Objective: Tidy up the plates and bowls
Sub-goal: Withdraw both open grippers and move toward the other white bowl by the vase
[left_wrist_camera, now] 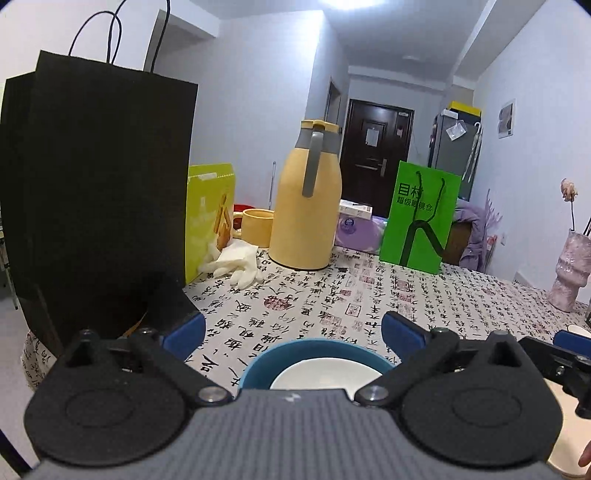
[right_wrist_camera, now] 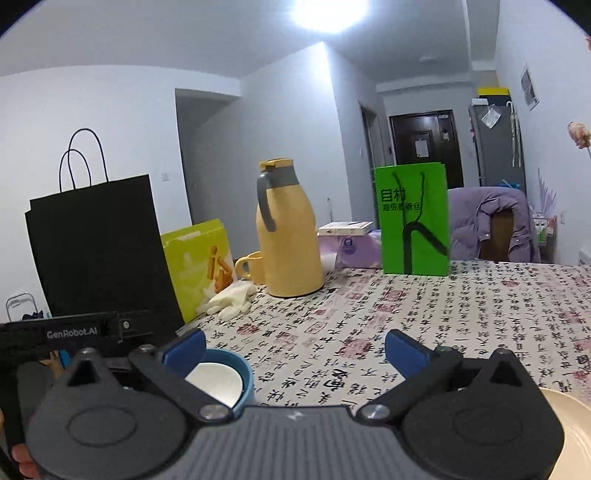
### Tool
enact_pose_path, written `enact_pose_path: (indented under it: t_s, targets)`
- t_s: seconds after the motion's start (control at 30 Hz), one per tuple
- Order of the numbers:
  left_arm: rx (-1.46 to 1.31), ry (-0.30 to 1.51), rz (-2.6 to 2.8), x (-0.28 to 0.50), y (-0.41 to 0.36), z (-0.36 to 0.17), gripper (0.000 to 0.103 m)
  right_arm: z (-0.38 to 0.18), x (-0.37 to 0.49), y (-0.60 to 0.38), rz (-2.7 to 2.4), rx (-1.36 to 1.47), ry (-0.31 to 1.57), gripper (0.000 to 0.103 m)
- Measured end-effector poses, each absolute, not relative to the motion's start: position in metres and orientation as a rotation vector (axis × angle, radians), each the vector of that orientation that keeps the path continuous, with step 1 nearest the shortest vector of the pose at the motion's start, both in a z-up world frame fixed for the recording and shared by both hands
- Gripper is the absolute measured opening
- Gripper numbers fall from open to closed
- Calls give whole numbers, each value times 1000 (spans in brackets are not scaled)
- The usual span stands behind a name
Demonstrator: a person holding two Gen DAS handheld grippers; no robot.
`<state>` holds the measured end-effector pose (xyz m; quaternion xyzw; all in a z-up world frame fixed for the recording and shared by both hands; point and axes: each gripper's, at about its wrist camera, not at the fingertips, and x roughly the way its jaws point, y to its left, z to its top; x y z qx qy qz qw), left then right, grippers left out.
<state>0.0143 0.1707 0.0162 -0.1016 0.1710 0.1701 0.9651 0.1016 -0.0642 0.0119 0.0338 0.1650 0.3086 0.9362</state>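
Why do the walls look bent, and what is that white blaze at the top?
Left wrist view: the fisheye lens bows the black bag and dark door outward; the ceiling light is blown out. Right wrist view: the same curving, with glare from the ceiling light; the blue bowl close to the lens looks soft.

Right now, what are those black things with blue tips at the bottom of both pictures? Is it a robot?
No robot: a person holds two grabbing tools, each with a camera looking along its fingers. One picture comes from the left gripper, the other from the right gripper. Both are open and hold nothing. On the table sit a blue bowl, a yellow jug, a cup, a white glove, a black bag and a green bag.
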Motion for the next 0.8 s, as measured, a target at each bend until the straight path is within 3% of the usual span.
enact_pose_path:
  t_s: [0.8]
  targets:
    - [-134, 282, 201, 7, 105, 17, 103, 5, 92, -154, 505, 127, 302, 103]
